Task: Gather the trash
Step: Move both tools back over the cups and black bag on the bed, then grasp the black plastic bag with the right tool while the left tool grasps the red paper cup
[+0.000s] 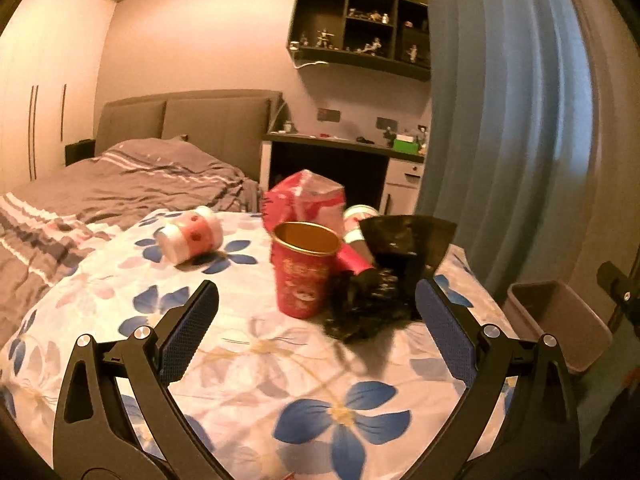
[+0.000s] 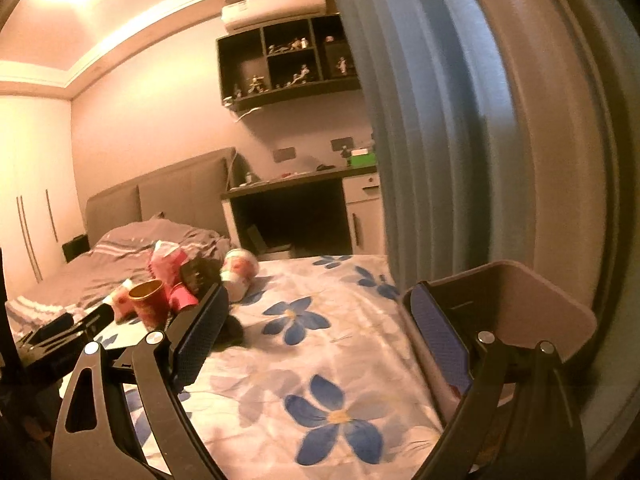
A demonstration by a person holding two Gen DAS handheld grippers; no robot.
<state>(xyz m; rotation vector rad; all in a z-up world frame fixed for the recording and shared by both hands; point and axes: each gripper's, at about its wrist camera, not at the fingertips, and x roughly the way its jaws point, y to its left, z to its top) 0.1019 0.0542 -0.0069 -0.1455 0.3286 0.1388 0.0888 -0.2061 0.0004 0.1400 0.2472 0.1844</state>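
1. Hovering over the flowered tablecloth (image 1: 312, 384), the left gripper (image 1: 318, 304) has its blue-padded jaws spread wide, holding nothing.
2. Just ahead, between the fingertips, stands one red paper cup (image 1: 305, 268) with pale printing too blurred to read; a crumpled black plastic wrapper (image 1: 384, 280) touches its right side.
3. Behind these lie a pink snack bag (image 1: 308, 198) and two small white-and-red tubs, one (image 1: 192, 236) on its side to the left, one (image 1: 357, 220) behind the wrapper.
4. The right gripper (image 2: 320, 316) is likewise spread and empty, its right finger at the rim of one pinkish bin (image 2: 548, 304) beside the table.
5. Beyond, a bed (image 1: 120, 176) and blue curtain (image 1: 500, 120).
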